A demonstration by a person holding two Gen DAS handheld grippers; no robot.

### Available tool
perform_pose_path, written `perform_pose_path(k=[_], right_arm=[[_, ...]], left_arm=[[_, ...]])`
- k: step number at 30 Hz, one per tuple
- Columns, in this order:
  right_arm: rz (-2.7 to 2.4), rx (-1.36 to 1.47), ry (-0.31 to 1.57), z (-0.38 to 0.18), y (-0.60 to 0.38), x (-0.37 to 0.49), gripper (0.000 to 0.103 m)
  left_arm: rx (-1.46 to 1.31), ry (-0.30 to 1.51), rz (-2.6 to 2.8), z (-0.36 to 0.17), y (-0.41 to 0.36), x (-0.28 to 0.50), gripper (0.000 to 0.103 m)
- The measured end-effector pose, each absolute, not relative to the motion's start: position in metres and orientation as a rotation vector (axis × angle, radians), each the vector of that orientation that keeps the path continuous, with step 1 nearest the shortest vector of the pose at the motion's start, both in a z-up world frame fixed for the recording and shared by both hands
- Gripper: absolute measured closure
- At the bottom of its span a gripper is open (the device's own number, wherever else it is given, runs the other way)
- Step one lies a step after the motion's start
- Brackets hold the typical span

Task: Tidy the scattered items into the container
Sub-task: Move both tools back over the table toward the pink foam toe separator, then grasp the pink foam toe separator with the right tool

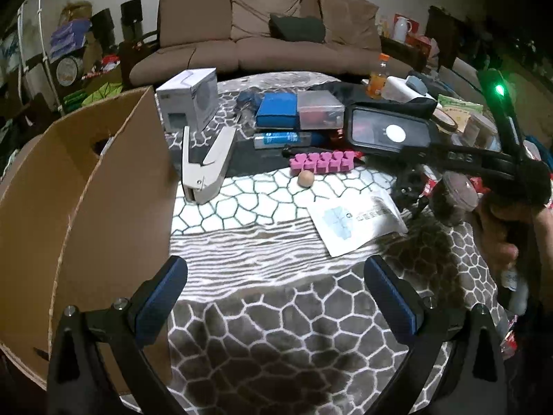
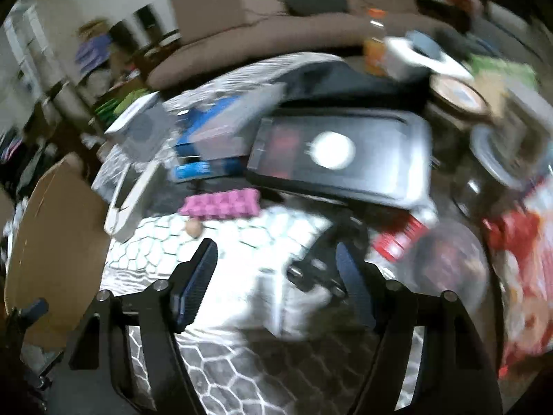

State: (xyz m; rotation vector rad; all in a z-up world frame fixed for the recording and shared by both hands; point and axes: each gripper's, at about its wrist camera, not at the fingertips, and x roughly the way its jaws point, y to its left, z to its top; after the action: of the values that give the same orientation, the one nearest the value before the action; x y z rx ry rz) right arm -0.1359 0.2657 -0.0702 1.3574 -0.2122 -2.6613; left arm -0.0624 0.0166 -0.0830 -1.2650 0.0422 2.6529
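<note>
Though blurred, black object [image 2: 321, 269] between right gripper [image 2: 276, 273] fingers.

Behind the cluttered surface, a brown sofa [image 1: 269, 27] against a pale wall, a dark cushion [image 1: 297, 27] on its seat back; beneath everything, a grey cover [image 1: 276, 339] with a white honeycomb pattern, paler and striped through the middle; far right, a white flask [image 1: 401, 30] beside red packaging on a dark sideboard; far left, purple stacked bags [image 1: 67, 36] and green cloth among floor clutter; through the right wrist view, the same sofa [image 2: 221, 24] blurred.
</note>
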Motion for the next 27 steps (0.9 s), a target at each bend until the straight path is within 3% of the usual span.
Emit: perform_pose_path(k=[3, 10, 13, 14, 15, 19, 22, 24, 27], right_arm=[[-2.63, 1.295, -0.028, -0.076, 0.241, -0.153, 0.044], [-2.55, 1.284, 0.258, -0.117, 0.213, -0.2, 0.043], [-2.494, 1.273, 0.361, -0.124, 0.199, -0.206, 0.035], [-2.474, 1.278, 0.386, -0.126, 0.194, -0.208, 0.026], [-2.46, 1.278, 0.4, -0.127, 0.19, -0.209, 0.023], [-2.402, 1.316, 0.46, -0.141, 0.178, -0.22, 0.023], [-2.381, 1.371, 0.521, -0.154, 0.176, -0.225, 0.042], [-2.358, 1.378, 0.47, -0.15, 0.181, -0.223, 0.064], [-2.305, 1.393, 0.378, -0.141, 0.191, -0.219, 0.075]], left_arm=[[-1.238, 0.016, 2.675, -0.083, 0.017, -0.065, 0.0], [-1.275, 0.118, 2.695, -0.1, 0.022, -0.078, 0.0], [-1.326, 0.153, 2.691, -0.112, 0.023, -0.085, 0.0], [-1.332, 0.146, 2.684, -0.113, 0.023, -0.086, 0.0], [-1.338, 0.136, 2.676, -0.115, 0.024, -0.089, 0.0], [-1.351, 0.152, 2.666, -0.121, 0.028, -0.094, 0.0], [-1.357, 0.159, 2.654, -0.121, 0.03, -0.095, 0.0], [-1.35, 0.166, 2.65, -0.119, 0.031, -0.095, 0.0], [-1.349, 0.164, 2.659, -0.116, 0.029, -0.095, 0.0]])
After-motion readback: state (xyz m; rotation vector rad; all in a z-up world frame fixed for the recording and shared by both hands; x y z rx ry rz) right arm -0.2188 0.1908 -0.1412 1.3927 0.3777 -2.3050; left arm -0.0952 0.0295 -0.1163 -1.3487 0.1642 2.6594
